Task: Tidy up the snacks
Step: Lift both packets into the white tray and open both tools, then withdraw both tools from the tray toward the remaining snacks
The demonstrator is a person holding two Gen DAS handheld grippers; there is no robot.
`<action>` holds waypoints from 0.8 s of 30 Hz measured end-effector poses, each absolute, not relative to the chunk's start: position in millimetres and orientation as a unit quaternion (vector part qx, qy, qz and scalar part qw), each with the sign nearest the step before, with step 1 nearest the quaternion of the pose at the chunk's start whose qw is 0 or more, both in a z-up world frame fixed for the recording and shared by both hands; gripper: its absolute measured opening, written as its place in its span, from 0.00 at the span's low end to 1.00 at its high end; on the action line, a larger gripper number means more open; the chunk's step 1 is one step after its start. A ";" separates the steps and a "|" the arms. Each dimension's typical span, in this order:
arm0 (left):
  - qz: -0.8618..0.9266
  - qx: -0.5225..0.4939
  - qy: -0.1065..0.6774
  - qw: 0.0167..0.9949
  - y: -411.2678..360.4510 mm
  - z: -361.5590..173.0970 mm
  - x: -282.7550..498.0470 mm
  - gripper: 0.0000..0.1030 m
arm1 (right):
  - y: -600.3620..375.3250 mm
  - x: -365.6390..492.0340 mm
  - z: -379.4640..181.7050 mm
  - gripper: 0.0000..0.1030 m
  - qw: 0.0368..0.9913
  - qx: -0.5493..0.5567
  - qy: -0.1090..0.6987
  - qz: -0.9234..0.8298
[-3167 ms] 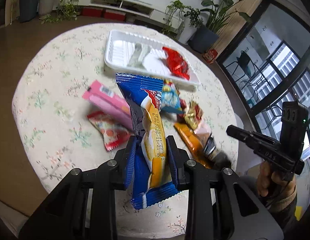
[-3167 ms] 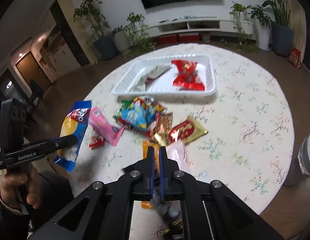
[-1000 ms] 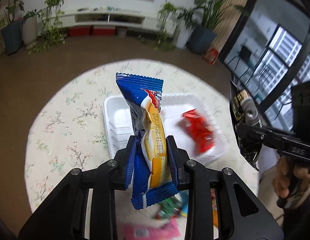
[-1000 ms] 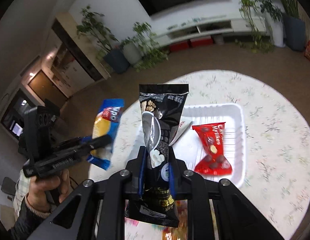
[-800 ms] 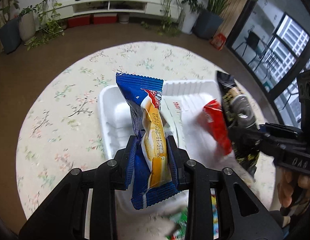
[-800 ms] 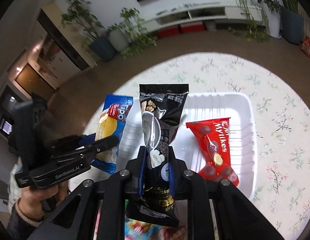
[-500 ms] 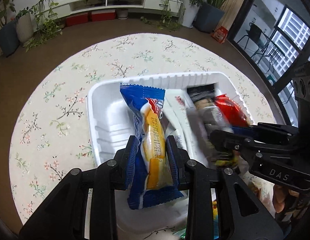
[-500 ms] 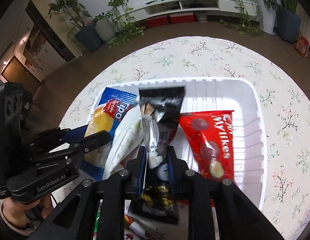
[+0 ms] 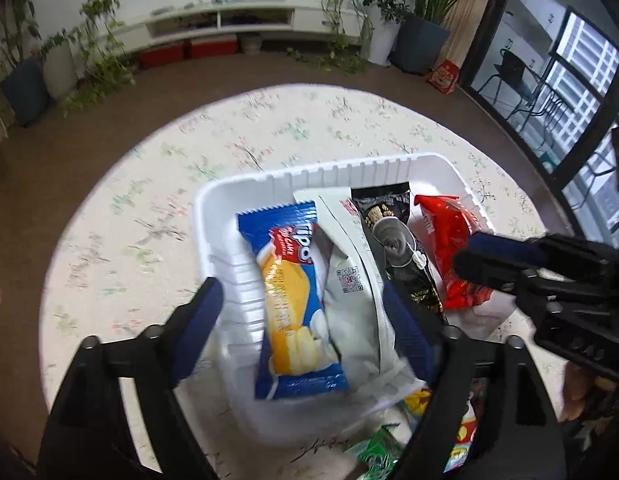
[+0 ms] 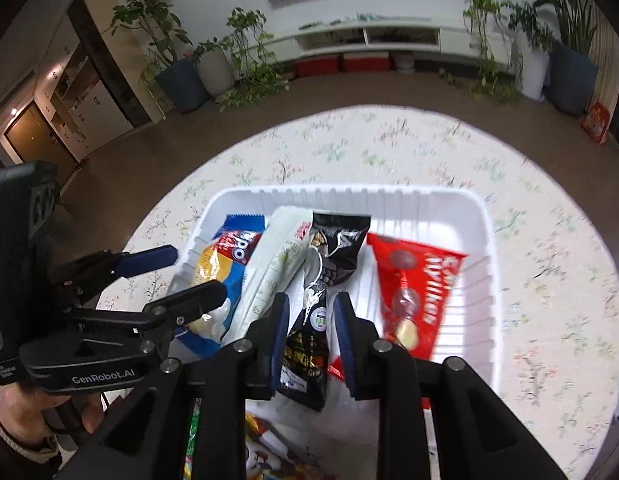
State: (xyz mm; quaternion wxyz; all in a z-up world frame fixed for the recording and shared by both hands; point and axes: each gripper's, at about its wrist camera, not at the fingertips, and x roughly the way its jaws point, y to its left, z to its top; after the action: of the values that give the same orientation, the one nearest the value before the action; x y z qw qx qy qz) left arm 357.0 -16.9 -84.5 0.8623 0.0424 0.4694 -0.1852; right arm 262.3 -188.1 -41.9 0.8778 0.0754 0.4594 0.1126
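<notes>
Both claws hang over the white tray, and I read them from their own cameras. My left gripper is opening, its blue pads spread wide, one just outside the tray's left wall and the other over the white packet; the blue cake packet lies between them with clear space on either side, so nothing is gripped. My right gripper is opening too, though only by a little. The black packet runs up between its pads, and I see a thin gap on each side of it, so as far as I can tell the pads no longer press it. Inside the tray the four snacks lie side by side lengthwise: the blue cake packet nearest the left wall, then the white packet, which overlaps its edge, then the black packet, and the red candy bag toward the right wall with bare tray floor beyond it. The tray sits on the round table with the floral cloth. Just outside its near wall, a few loose snacks show on the cloth, green and yellow wrappers, too blurred to name. A hand grips the left tool's handle beside the tray's left wall.
</notes>
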 end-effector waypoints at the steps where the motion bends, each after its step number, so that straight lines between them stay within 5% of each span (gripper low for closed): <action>1: -0.174 0.053 0.460 0.869 -16.3 -78.9 351.4 0.94 | -190.2 256.5 -35.7 0.41 0.883 0.076 0.450 0.114; 7: -0.121 0.081 0.406 0.902 -9.5 -45.6 310.0 1.00 | -195.1 205.4 8.8 0.68 0.910 0.089 0.385 0.130; 24: -0.075 0.031 0.326 0.942 25.3 22.9 126.7 1.00 | -187.1 46.6 60.5 0.77 0.938 0.084 0.310 0.132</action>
State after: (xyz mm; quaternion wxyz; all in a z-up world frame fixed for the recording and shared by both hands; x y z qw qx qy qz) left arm 126.7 25.3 22.9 0.9418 0.0310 0.3263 -0.0754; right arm 46.6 -187.1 60.5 0.9379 0.0838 0.3097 0.1322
